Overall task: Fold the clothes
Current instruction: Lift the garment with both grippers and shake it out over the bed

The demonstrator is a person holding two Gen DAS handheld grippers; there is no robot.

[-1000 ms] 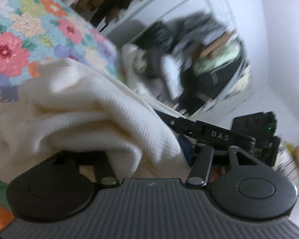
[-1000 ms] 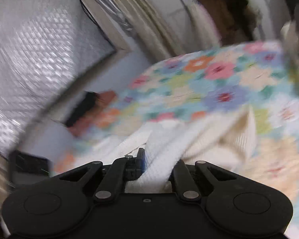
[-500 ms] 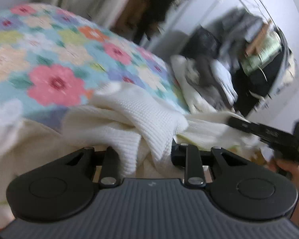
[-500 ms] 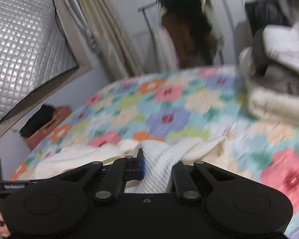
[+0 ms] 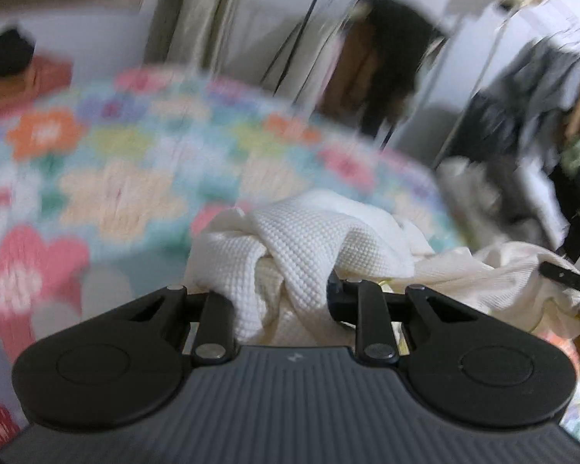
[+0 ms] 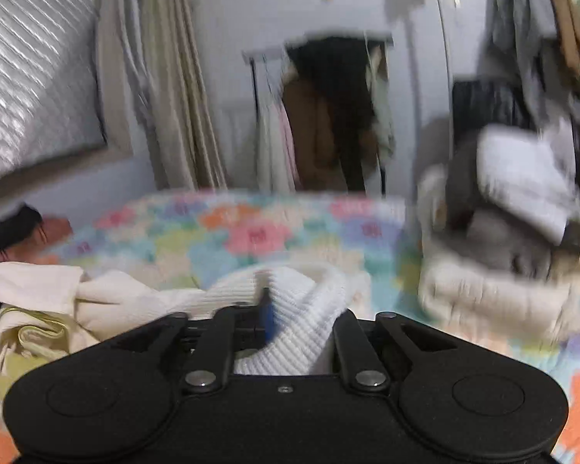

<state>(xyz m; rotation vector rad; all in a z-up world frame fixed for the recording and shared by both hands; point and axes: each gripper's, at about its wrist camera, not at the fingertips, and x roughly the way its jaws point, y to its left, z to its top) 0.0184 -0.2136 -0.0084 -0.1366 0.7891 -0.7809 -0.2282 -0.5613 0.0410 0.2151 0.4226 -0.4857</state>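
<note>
Item: cream-white waffle-knit cotton garment [image 5: 309, 239], lying bunched over the floral patchwork bedspread in pink, orange and teal [image 5: 108, 178], sagging between the two grippers. Handling, as judged: it is reading as soft, limp and fairly light, thick enough to bulk up in a grip, not slippery and not fragile; the textured knit is giving good purchase, and the best holds are looking like the hems or corners, well apart, so the cloth spreads flat instead of roping. At far left, the left gripper [image 5: 282, 290] is pinching a thick wad of the knit, its jaws standing partly closed around the bundle, the fingers themselves mostly buried in cloth. Moving right, the fabric is trailing in a twisted band toward a pale yellow-lined fold [image 6: 31, 332], possibly an inner layer or a second garment; blur is making that hard to tell. Further right, the right gripper [image 6: 290, 332] is clamping a ribbed edge of the same garment, jaws narrowed on it, a blue pad just showing. At far right, a blurred stack of folded grey and cream clothes [image 6: 502, 239] is sitting on the bedspread, near but apart.
</note>
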